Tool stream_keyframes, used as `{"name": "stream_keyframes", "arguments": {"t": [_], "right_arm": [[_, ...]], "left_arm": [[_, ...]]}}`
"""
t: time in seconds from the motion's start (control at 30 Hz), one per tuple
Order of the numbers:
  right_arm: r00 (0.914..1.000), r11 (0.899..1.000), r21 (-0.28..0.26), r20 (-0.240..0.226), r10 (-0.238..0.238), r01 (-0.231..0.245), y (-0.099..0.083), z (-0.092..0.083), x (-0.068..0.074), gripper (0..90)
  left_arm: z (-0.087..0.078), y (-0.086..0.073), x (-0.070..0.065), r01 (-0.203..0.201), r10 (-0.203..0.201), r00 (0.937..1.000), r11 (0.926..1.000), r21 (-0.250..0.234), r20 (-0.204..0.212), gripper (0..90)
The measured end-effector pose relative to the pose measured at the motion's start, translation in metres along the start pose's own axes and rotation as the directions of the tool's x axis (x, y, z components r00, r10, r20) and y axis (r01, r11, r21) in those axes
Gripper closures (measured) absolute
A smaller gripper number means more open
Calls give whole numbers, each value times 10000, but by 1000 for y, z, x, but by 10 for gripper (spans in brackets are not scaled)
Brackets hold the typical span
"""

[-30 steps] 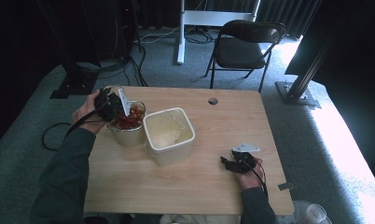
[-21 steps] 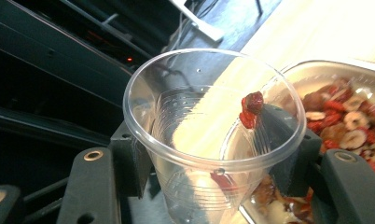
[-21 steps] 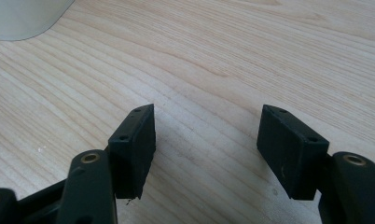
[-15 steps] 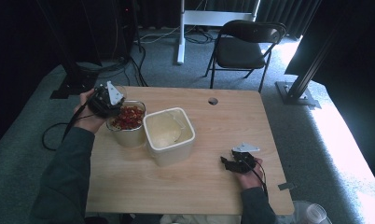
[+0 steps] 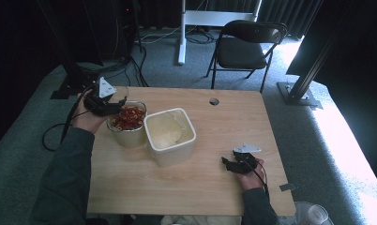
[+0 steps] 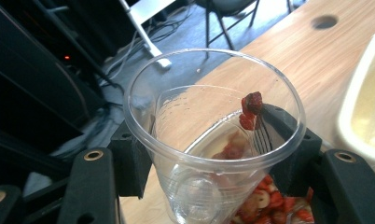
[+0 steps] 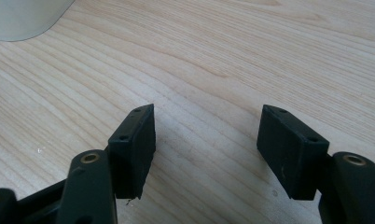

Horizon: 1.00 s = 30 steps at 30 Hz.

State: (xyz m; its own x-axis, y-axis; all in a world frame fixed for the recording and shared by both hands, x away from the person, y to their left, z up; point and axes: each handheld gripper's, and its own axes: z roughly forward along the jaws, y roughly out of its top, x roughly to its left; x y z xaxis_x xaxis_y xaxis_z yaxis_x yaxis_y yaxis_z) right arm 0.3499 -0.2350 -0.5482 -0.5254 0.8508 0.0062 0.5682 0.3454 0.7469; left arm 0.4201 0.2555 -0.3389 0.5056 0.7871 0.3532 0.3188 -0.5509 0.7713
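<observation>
At the table's left edge [image 5: 100, 154], left gripper [image 6: 213, 158] clamps clear cup [image 6: 176, 140]

- A clear plastic cup [image 6: 209, 140] is sitting clamped between the left claw's [image 6: 213, 158] pads, nearly empty (a few red bits are clinging inside).
- It is hanging tilted over a bowl of red pieces [image 5: 128, 118] near the desk's far-left corner.

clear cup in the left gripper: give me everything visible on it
The clear plastic cup is thin-walled, ribbed and tapering, almost empty, with one red fruit piece stuck inside near the rim. The left gripper clamps it, one black pad on each side, tipped with its mouth towards the camera. It hangs over the beige tub of red fruit pieces, at the table's left edge.
</observation>
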Motion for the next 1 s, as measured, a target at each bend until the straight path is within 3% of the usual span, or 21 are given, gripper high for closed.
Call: {"name": "stream_keyframes", "arguments": {"t": [0.23, 0.47, 0.83, 1.0], "right_arm": [[10000, 10000, -5, 17, -6, 6, 0, 0, 0, 364], [10000, 10000, -5, 14, -12, 12, 0, 0, 0, 364], [10000, 10000, -8, 15, 4, -4, 0, 0, 0, 363], [10000, 10000, -9, 11, -3, 3, 0, 0, 0, 363]], "left_arm": [[-6, 3, -2, 495, -463, 9967, 9977, -461, 673, 406], [-10, 6, -7, 914, -809, 9884, 9928, -777, 1284, 405], [-12, 16, -21, 954, -741, 9789, 9899, -1050, 1902, 399], [-14, 20, -27, 1119, -816, 9697, 9862, -1218, 2301, 396]]}}
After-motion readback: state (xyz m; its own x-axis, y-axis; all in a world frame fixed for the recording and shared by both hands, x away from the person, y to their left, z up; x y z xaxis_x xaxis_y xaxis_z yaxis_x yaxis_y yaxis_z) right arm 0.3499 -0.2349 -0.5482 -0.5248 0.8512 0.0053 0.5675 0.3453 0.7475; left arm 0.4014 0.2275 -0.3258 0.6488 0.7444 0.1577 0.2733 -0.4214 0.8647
